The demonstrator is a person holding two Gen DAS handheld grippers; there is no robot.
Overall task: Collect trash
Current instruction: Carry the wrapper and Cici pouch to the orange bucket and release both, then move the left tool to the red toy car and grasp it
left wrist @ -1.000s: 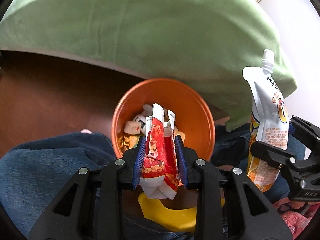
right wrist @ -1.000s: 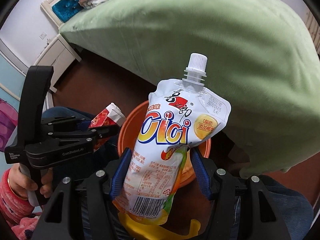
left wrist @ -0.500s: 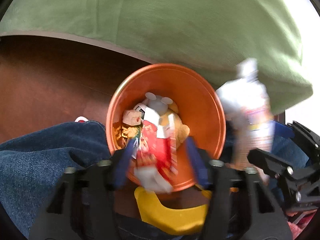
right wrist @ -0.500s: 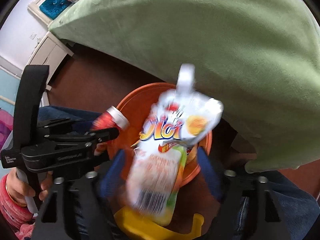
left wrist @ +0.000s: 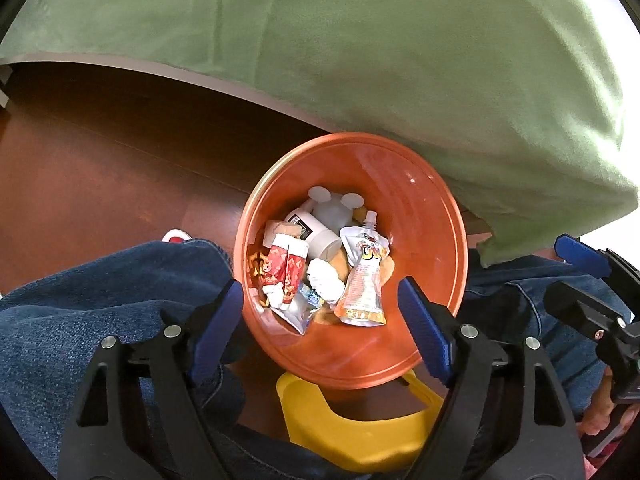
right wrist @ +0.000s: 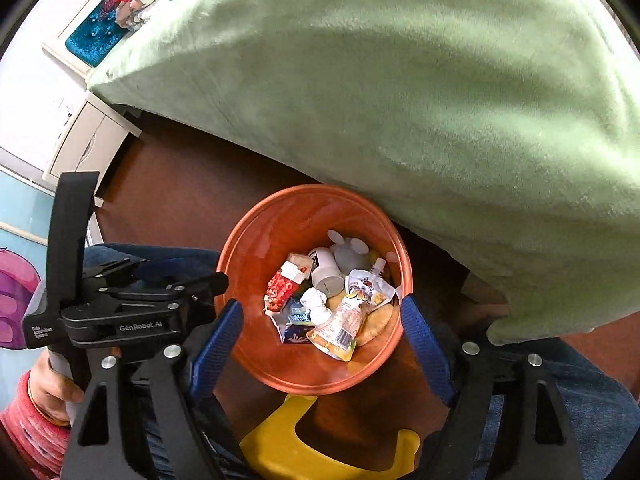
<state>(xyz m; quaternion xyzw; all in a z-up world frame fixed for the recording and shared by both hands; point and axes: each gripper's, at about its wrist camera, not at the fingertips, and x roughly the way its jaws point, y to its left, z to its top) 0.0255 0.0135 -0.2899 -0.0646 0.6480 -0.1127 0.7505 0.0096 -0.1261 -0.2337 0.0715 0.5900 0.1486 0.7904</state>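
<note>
Blue-padded, my left tongs (left wrist: 320, 328) have just been opening and hang wide over the orange bin (left wrist: 444, 216), nothing between them. My right tongs (right wrist: 322, 336) are wide and bare too. The red wrapper (left wrist: 282, 270) and juice pouch (left wrist: 362, 280) lie inside the bin, so both drops look done. I can't see any more trash outside it.

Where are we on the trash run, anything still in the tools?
Done: the red wrapper and the drink pouch lie in the orange bin with the other trash. In hand: nothing; the left tool has just been opening, the right tool stands open, both empty over the bin. Left: no loose trash shows outside the bin.
</note>
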